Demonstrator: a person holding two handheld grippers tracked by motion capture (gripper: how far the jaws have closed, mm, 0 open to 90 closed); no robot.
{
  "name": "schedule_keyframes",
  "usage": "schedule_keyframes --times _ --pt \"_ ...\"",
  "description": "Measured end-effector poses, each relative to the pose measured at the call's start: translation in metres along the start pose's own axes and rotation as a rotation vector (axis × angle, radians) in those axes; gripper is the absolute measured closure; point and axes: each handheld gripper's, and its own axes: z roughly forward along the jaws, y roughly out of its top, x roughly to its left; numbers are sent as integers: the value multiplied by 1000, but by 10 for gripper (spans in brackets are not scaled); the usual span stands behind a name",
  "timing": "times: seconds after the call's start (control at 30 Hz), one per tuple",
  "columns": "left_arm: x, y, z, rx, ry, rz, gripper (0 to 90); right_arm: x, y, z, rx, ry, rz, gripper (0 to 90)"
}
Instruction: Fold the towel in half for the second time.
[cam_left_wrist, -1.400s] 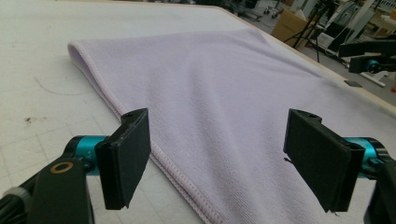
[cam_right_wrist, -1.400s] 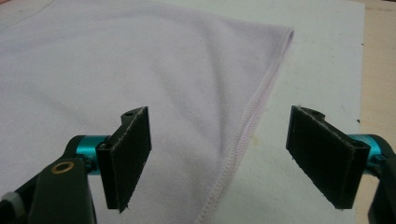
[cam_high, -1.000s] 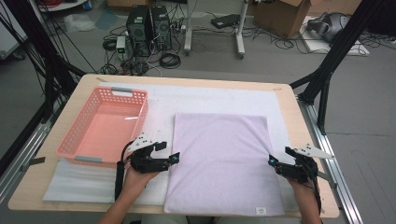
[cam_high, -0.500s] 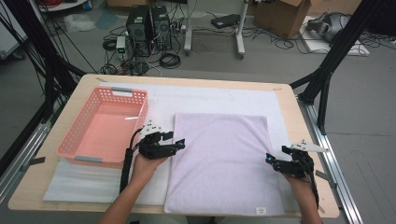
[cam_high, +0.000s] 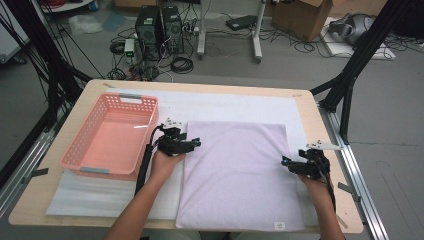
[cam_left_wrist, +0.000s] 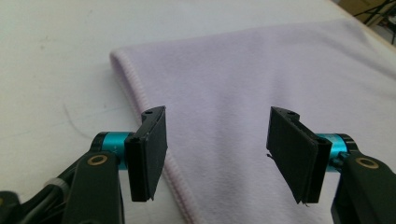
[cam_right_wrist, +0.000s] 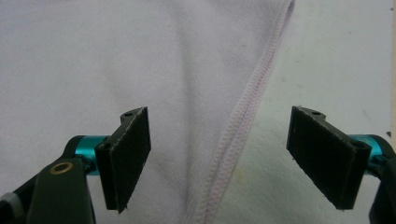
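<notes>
Both hands have slid toward twelve o'clock along the lilac towel (cam_high: 235, 175), flat on the tabletop (cam_high: 310, 107). Left tongs (cam_high: 196, 143), narrowed but spread, and right tongs (cam_high: 285, 162), spread, straddle its edges, likely ready to pinch.

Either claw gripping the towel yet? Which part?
Nothing held. Left claw open astride the lilac towel's left edge; right claw open astride its right hem.

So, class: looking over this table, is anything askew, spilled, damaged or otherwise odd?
Nothing stands out. The lilac cloth lies flat and square on the white mat, hems straight. The pink basket sits upright beside it. The left gripper and right gripper hover open at the cloth's side edges.
</notes>
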Motion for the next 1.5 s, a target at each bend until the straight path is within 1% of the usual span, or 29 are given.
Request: schedule_keyframes --times 0.07,0.2,0.23,0.27,0.3,0.33,0.4,0.5,0.6,0.63,0.67,0.7,0.73,0.77,0.8,0.83,0.87,0.9,0.93,0.97,1.03,1.07,1.1,1.17,1.2,1.33,1.4,1.47,1.5 --pt "4 -1 3 7 17 -3 384 -3 2 2 11 4 22 237" --pt "8 -3 9 20 61 -20 394 -7 12 8 27 -22 35 297" --pt "9 -3 11 27 61 -29 398 -8 15 10 31 -29 36 317" --pt "9 -4 13 34 62 -26 404 -8 17 13 44 -38 38 322" --pt "8 -4 14 29 69 -26 405 -9 20 15 58 -53 41 325" --pt "7 -3 15 31 74 -18 402 -10 22 18 70 -62 40 332" --pt "4 -2 18 36 90 4 407 -12 25 23 80 -71 55 354" --pt "1 -1 21 45 130 61 473 -12 28 29 83 -85 55 391" --pt "3 -1 20 48 152 75 599 -13 30 36 98 -99 56 413" --pt "3 -1 20 42 153 67 632 -13 31 38 93 -107 57 434" --pt "3 -1 20 44 154 71 642 -13 32 39 96 -111 58 461" --pt "3 -1 20 44 156 76 655 -13 34 40 100 -120 45 502" --pt "3 -1 20 45 150 76 664 -12 35 40 105 -122 40 555" --pt "4 -1 20 40 138 66 693 -13 36 41 104 -117 38 591" --pt "4 -1 20 43 109 61 746 -13 37 42 107 -115 36 646" --pt "2 -1 21 41 109 63 817 -12 37 42 109 -100 36 709" --pt "1 -1 21 41 110 78 826 -11 38 43 109 -96 29 748" --pt "1 -1 21 44 110 74 836 -10 38 43 110 -89 30 796" --pt "3 -1 21 44 99 52 843 -9 38 43 111 -81 26 824" --pt "5 -1 21 43 89 27 848 -9 38 42 112 -79 25 834" --pt "7 0 21 36 84 -11 855 -12 37 42 108 -67 55 849" --pt "7 1 20 28 95 -14 857 -13 37 41 106 -68 63 853" --pt "8 2 19 14 100 -20 858 -13 37 41 104 -78 63 856" --pt "9 5 15 -24 99 -46 858 -13 37 40 94 -100 54 859" --pt "9 6 13 -36 94 -49 859 -13 38 39 79 -105 46 860" --pt "8 12 5 -69 69 -56 859 -12 40 32 29 -93 65 861" --pt "7 13 1 -71 53 -51 859 -13 40 26 0 -78 72 860" --pt "6 13 -3 -69 37 -55 858 -12 40 20 -18 -65 58 860" --pt "6 13 -6 -69 26 -50 858 -11 39 17 -25 -59 56 860"
